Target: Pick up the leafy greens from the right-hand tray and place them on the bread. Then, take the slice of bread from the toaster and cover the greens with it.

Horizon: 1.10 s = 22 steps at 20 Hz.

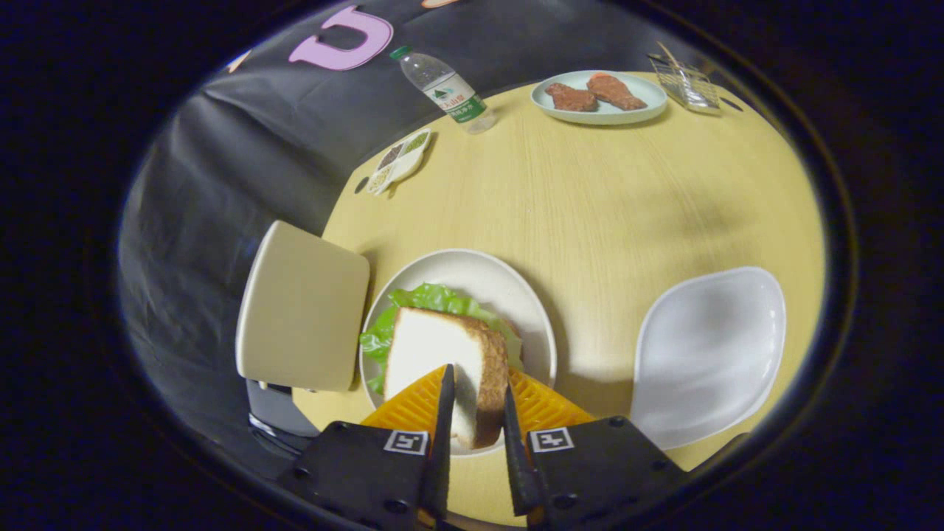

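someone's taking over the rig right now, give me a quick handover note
Hand-held gripper: shut on the bread slice, held on edge over the round plate.
Leafy greens: on that plate, under and behind the slice. The bottom bread is hidden.
White tray to the right holds nothing.
Done: greens moved, top slice picked up.
Left: lay the slice flat over the greens and release it.

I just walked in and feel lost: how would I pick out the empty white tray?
Start at the round plate with the bread slice pinched in the gripper. The tray lies apart beside it on the yellow table. Unlike either plate, it's glossy, leaf-shaped and bare.
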Each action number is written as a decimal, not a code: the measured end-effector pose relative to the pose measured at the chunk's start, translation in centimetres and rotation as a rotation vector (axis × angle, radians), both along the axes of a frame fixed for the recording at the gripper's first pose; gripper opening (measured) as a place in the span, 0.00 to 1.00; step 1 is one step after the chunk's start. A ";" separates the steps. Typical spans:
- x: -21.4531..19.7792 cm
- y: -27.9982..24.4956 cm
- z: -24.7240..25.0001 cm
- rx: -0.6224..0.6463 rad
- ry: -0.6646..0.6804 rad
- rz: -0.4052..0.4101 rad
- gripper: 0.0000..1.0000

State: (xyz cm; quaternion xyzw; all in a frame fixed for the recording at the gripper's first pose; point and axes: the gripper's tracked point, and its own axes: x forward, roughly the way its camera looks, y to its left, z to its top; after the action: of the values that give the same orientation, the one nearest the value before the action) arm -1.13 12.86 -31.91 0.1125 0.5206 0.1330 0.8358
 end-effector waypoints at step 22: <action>5.0 -3.0 25.7 -0.164 -0.882 -0.174 0.97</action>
State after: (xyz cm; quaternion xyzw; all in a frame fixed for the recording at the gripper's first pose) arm 3.88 9.91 -6.23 0.0219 0.1123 0.0557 0.9919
